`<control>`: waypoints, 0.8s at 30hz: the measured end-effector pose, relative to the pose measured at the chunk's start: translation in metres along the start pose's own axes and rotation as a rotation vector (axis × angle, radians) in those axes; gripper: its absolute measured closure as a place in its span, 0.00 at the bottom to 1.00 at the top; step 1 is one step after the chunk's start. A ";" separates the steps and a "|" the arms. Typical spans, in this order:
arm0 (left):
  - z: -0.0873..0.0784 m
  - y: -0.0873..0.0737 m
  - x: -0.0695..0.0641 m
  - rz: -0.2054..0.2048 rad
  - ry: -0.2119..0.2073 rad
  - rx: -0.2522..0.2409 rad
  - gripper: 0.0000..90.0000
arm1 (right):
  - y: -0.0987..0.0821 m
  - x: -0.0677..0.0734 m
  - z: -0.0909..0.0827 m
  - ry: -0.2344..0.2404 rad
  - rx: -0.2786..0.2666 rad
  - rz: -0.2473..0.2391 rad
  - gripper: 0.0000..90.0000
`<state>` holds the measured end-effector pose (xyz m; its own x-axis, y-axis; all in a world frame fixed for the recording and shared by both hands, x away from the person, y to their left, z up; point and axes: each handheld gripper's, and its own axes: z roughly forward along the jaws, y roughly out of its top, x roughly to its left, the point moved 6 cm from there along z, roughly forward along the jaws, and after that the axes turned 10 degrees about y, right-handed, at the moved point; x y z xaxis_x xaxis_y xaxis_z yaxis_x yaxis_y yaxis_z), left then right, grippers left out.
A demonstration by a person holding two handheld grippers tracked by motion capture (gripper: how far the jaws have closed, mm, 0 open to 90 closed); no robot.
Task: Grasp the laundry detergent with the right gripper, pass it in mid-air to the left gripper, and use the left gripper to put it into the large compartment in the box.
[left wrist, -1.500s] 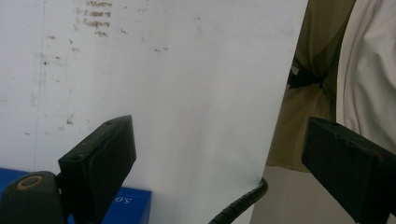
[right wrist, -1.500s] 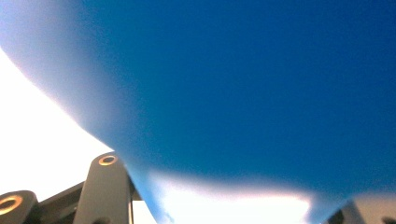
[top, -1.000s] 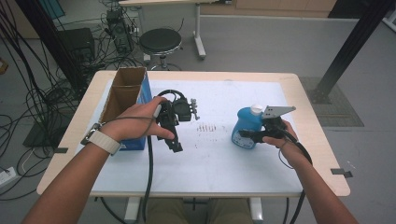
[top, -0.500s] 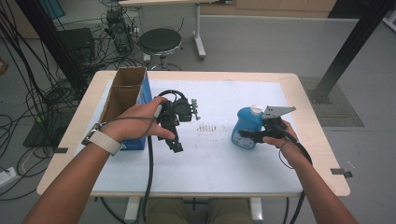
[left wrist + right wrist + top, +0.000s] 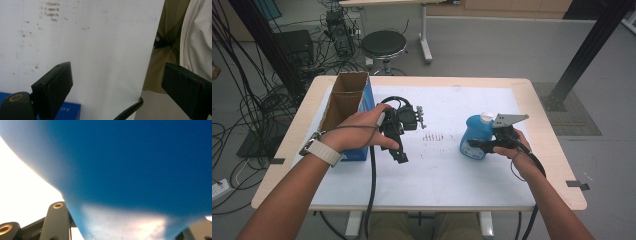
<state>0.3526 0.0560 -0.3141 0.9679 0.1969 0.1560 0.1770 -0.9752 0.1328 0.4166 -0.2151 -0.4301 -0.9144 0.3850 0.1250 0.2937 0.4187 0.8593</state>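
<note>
While the right gripper clamps the blue bottle low on its belly, upright on the table, plastic looks smooth, slippery, probably squashy; left gripper gapes empty.

Open cardboard box on table; stool beyond.

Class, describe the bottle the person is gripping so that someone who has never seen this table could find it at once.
Start at the white-topped table and look to its right half, away from the open cardboard box on the left. There the right gripper is clamped on the blue bottle. Its squat blue body and white cap make it the table's one bottle.
</note>
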 end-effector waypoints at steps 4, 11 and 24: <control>0.000 0.000 0.000 0.000 0.000 -0.001 0.12 | 0.000 0.000 0.000 0.003 0.000 -0.001 0.47; -0.001 -0.001 0.000 -0.001 0.000 -0.002 0.12 | 0.001 0.000 0.000 0.002 0.007 -0.003 0.47; -0.005 -0.002 0.001 -0.006 0.004 0.007 0.12 | 0.008 -0.001 -0.011 0.005 -0.015 0.011 0.47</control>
<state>0.3526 0.0584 -0.3095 0.9662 0.2029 0.1588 0.1838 -0.9747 0.1270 0.4168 -0.2213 -0.4177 -0.9124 0.3857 0.1372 0.2999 0.4017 0.8653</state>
